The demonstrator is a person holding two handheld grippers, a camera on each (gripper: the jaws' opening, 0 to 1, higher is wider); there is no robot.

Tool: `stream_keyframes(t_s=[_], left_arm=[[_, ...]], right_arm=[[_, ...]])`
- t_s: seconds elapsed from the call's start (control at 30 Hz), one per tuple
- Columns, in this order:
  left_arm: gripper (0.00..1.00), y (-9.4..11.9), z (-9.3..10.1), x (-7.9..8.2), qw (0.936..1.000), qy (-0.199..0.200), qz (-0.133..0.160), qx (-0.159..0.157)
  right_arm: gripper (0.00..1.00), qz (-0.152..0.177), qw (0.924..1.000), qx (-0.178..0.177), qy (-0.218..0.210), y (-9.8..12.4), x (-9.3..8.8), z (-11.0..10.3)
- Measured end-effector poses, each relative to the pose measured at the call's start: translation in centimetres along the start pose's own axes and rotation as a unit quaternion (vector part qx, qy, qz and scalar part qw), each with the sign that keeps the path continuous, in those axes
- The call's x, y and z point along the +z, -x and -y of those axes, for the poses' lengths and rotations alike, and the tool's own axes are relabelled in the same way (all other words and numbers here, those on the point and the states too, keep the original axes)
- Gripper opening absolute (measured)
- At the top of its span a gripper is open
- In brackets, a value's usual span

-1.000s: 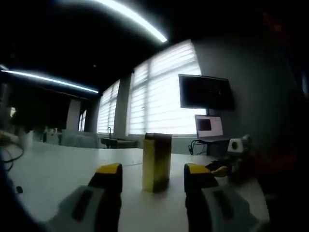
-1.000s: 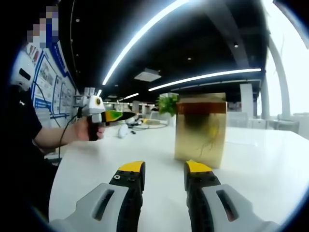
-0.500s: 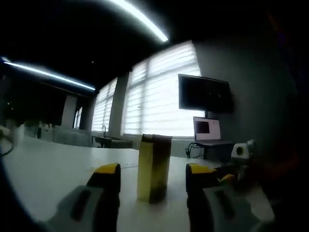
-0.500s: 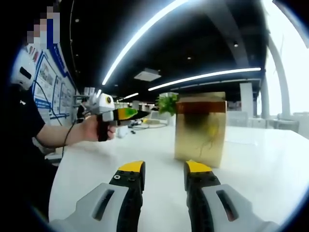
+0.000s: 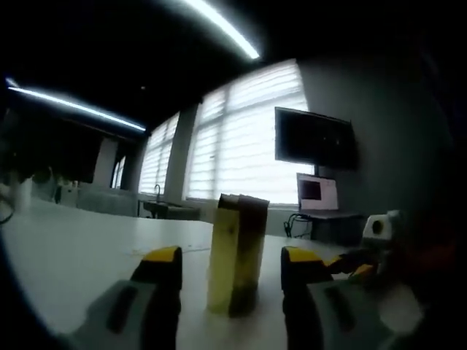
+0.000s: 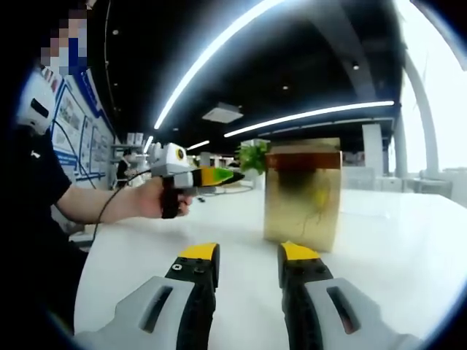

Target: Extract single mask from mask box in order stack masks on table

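Observation:
The mask box [image 6: 303, 193] is a tall yellow-brown carton standing upright on the white table [image 6: 408, 255]. In the right gripper view it stands just beyond my right gripper [image 6: 249, 257], which is open with nothing between its yellow-tipped jaws. My left gripper [image 6: 219, 175] comes in from the left in a person's hand, level with the box and left of it. In the left gripper view the mask box [image 5: 236, 254] shows its narrow side, close ahead between the jaws of my open left gripper [image 5: 232, 259]. My right gripper [image 5: 361, 266] shows at the right edge.
A wall screen [image 5: 315, 138] and a laptop [image 5: 318, 195] stand behind the table near bright windows. A green plant [image 6: 252, 154] sits far back. The person's arm [image 6: 95, 204] and body are at the left of the right gripper view.
The left gripper has moved toward the mask box, which looms larger in its view. The right gripper and the box have stayed put.

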State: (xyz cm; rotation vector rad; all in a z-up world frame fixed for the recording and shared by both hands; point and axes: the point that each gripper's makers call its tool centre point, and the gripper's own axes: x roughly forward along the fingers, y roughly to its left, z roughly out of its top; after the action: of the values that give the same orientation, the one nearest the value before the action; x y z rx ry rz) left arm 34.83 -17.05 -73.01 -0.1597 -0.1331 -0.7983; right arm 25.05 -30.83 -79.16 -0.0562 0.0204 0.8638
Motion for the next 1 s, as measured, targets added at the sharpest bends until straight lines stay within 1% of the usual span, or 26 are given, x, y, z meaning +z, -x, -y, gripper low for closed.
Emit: stream_keyframes(t_s=[0.07, 0.17, 0.27, 0.5, 0.7, 0.83, 1.0], left_arm=[[0.57, -0.5, -0.3, 0.0, 1.0, 0.004, -0.002, 0.003], [0.58, -1.1, -0.3, 0.1, 0.9999, 0.011, 0.004, -0.004], [0.6, -1.9, 0.2, -0.1, 0.9998, 0.003, 0.001, -0.018], [0.61, -3.5, 0.2, -0.5, 0.9995, -0.013, -0.012, -0.025], [0.6, -4.8, 0.4, -2.1, 0.9987, -0.02, -0.032, -0.035], [0.6, -5.4, 0.5, -2.5, 0.9985, -0.018, -0.03, -0.042], [0.6, -6.6, 0.3, -3.6, 0.9979, -0.01, -0.039, -0.05]], right_arm=[[0.29, -0.001, 1.0, 0.001, 0.0, 0.0, -0.1, 0.0], [0.29, -0.002, 1.0, 0.001, 0.0, 0.0, -0.2, -0.2], [0.29, -0.001, 1.0, 0.001, -0.002, 0.0, -0.2, -0.4], [0.28, -0.002, 1.0, 0.0, -0.003, 0.0, -0.3, -0.6], [0.28, 0.001, 1.0, -0.007, -0.006, 0.2, -0.2, -0.4], [0.28, 0.002, 0.9998, -0.015, -0.011, 0.2, -0.3, 0.1], [0.28, 0.003, 0.9997, -0.023, -0.012, 0.2, -0.3, 0.4]])
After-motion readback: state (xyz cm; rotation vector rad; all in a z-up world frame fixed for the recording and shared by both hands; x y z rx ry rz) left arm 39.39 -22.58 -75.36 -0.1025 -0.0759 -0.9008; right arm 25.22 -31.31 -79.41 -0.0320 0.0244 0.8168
